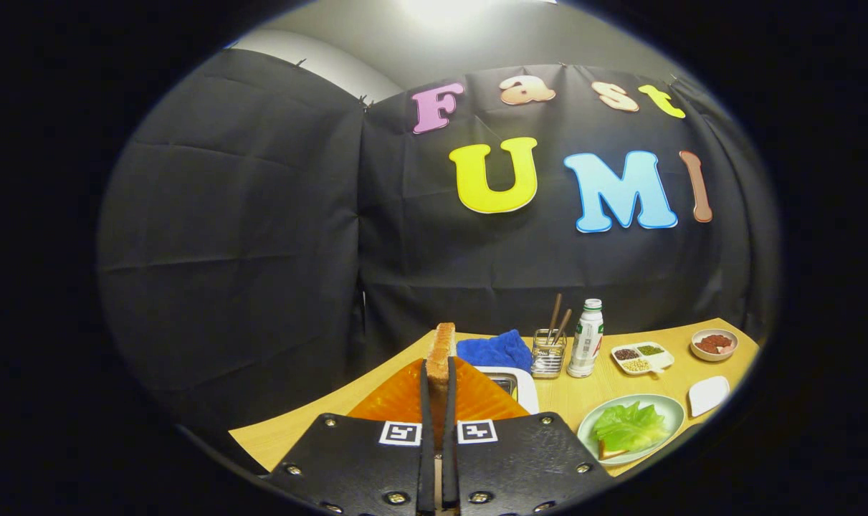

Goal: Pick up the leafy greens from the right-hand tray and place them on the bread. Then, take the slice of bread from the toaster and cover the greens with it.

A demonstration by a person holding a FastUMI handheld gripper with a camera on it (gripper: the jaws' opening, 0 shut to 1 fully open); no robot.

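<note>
Gripper [439, 401] pinching bread slice [441, 351] upright between fingers; covering step under way, next carrying it right onto greens [628, 426].

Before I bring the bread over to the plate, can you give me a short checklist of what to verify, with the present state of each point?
1. Bread slice is pinched between the jaws of the gripper: ok, both press on its faces.
2. Slice is lifted free of the toaster: ok, it stands upright above the fingers.
3. Greens lie on the bottom bread on the green plate: ok.
4. Greens sit flat enough to cover: cannot tell.
5. Path to the plate, beside the bottle and the chopstick holder: ok, both stand farther back.
</note>
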